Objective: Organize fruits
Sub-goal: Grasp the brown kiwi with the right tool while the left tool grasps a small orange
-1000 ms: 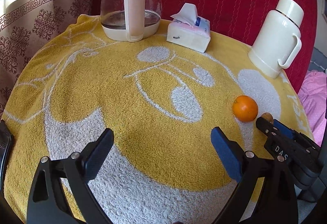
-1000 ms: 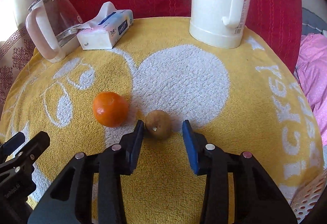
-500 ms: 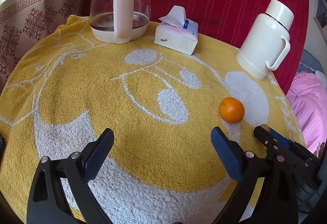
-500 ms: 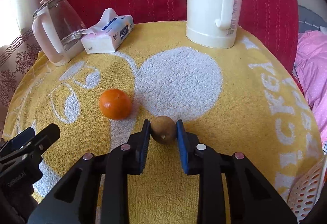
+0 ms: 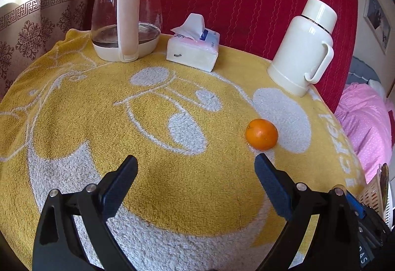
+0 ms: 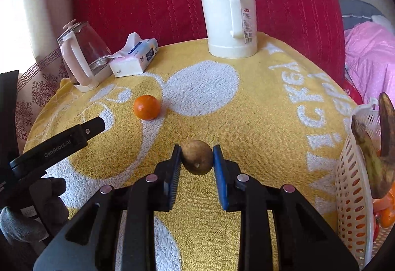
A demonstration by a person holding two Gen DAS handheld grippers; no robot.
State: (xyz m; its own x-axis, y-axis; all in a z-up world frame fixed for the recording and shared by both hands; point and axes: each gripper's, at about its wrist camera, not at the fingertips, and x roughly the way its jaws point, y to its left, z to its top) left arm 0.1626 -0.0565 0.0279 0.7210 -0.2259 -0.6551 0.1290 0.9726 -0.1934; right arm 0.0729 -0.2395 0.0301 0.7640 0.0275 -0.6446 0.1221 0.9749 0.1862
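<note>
Slip risk: you hold the small brown fruit [image 6: 197,157] only by its two sides between flat pads, so a quick swing toward the basket [image 6: 350,187] could, I judge, let the round fruit roll out and drop onto the yellow towel [image 6: 259,127] or off the worktop's right edge.
Basket risk: the basket sits at the right edge of the worktop with a dark banana [image 6: 375,157] sticking up out of it; coming in low, you could knock the stem or tip the basket's wall.
Orange risk: the orange [image 5: 261,134] lies loose on the towel toward the right side of the worktop, just beyond your left fingers; a nudge could send it rolling.
Right gripper [image 6: 196,167]: fingers clamped on the brown fruit, pads pressing both sides, fruit apparently lifted clear of the towel.
Left gripper [image 5: 195,187]: fingers wide apart, nothing between them, hovering over the towel near the front edge.
Bystanders: kettle [image 5: 126,9], tissue pack [image 5: 193,50] and flask [image 5: 302,46] stand along the back edge, well apart from both grippers.
</note>
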